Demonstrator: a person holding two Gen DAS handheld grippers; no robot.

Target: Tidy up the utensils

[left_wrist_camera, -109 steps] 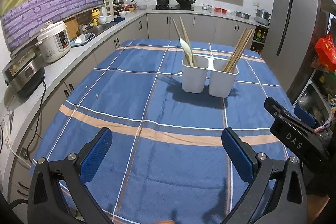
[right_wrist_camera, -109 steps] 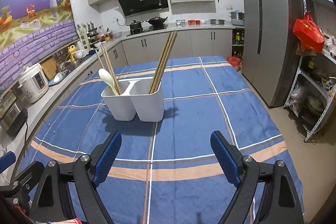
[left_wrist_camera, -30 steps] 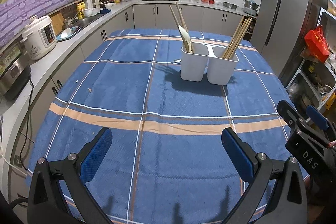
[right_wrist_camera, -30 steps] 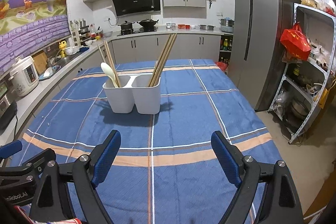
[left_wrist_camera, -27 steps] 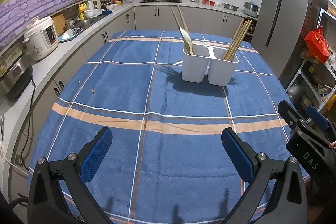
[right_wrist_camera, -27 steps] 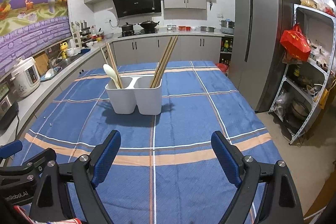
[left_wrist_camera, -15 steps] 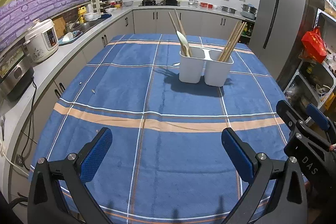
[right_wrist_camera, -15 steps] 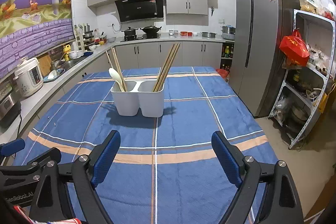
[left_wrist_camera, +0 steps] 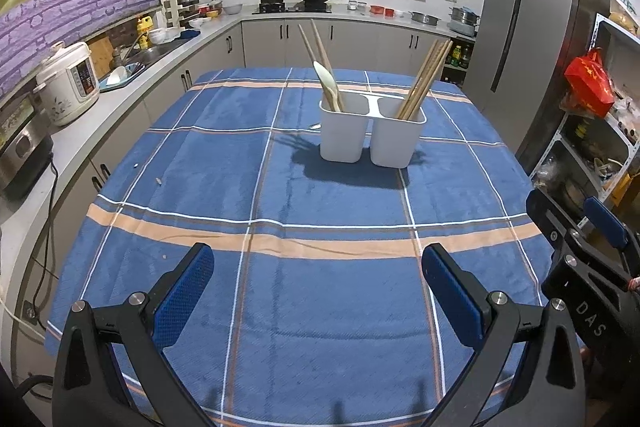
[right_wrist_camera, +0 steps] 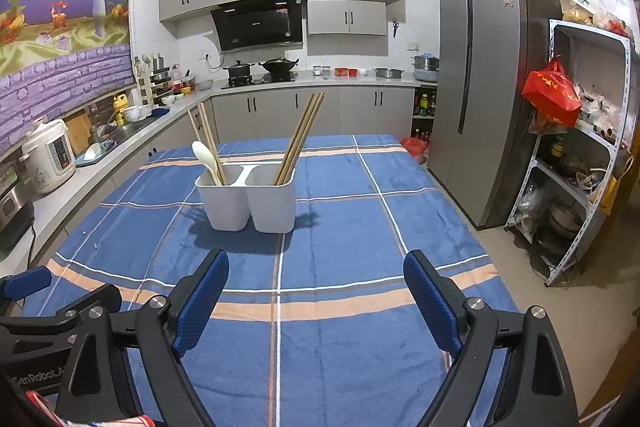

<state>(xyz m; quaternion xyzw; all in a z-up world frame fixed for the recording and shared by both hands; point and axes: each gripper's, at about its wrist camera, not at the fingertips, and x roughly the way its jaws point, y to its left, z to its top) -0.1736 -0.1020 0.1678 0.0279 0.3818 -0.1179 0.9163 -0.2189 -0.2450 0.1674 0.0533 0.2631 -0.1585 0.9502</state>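
A white two-compartment utensil holder (left_wrist_camera: 370,133) stands on the blue plaid table (left_wrist_camera: 280,291); it also shows in the right wrist view (right_wrist_camera: 248,201). Its left compartment holds a pale spoon (left_wrist_camera: 325,83) and chopsticks (left_wrist_camera: 316,43). Its right compartment holds a bundle of wooden chopsticks (left_wrist_camera: 426,79), also seen in the right wrist view (right_wrist_camera: 300,139). My left gripper (left_wrist_camera: 318,287) is open and empty, above the table's near part. My right gripper (right_wrist_camera: 316,291) is open and empty, also back from the holder. The right gripper shows at the left view's right edge (left_wrist_camera: 576,239).
A small pale object (left_wrist_camera: 315,125) lies on the cloth just behind the holder. A kitchen counter with a rice cooker (left_wrist_camera: 68,87) and sink runs along the left. A grey fridge (right_wrist_camera: 480,87) and a metal shelf rack (right_wrist_camera: 580,167) stand to the right.
Both grippers have drawn back and risen, so the holder looks smaller and farther away. Both stay open and empty. The utensils have not moved.
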